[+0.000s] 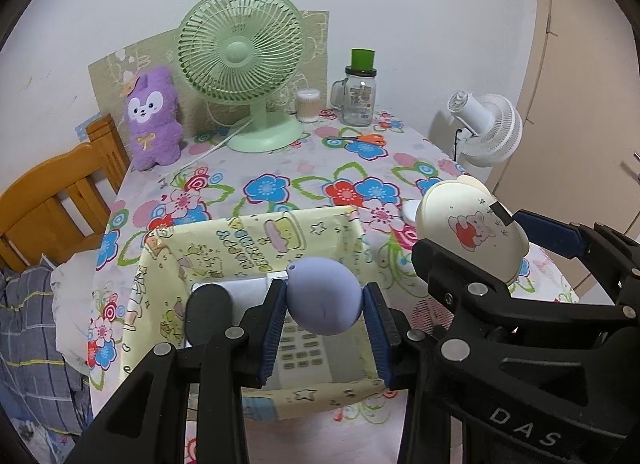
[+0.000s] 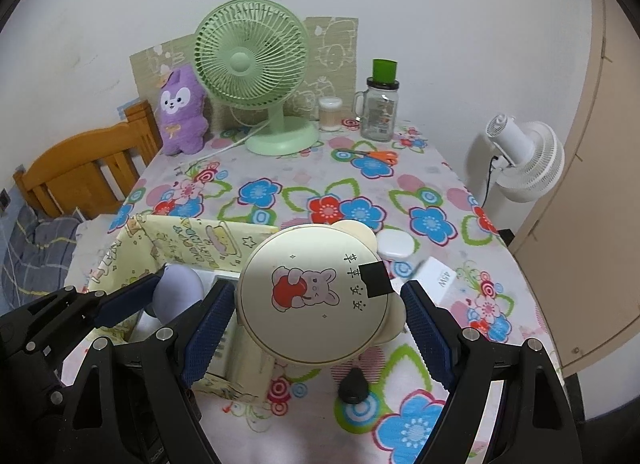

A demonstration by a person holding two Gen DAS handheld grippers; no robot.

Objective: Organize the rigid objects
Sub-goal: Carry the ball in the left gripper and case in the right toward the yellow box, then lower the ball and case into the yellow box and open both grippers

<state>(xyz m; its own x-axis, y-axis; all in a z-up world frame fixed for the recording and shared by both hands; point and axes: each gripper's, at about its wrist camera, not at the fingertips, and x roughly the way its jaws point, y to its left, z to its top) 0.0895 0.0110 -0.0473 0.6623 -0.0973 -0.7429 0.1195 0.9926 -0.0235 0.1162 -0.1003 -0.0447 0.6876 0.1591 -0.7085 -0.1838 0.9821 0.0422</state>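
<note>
My left gripper (image 1: 325,304) is shut on a lavender egg-shaped object (image 1: 324,296) and holds it above the open yellow cartoon-print box (image 1: 256,236). Inside the box lie a white remote with buttons (image 1: 304,352), a silver item and a black oval object (image 1: 209,312). My right gripper (image 2: 320,312) is shut on a cream round case with a bear picture (image 2: 316,296), held above the table just right of the box (image 2: 188,240). The lavender object also shows in the right wrist view (image 2: 176,292).
On the floral tablecloth (image 2: 312,184) stand a green fan (image 2: 256,76), a purple plush (image 2: 180,116), a glass jar with green lid (image 2: 380,108), a cotton-swab tub and orange scissors (image 2: 368,156). A white round case (image 2: 396,244), a white charger box and a small black object (image 2: 354,386) lie near my right gripper. A wooden chair stands at the left.
</note>
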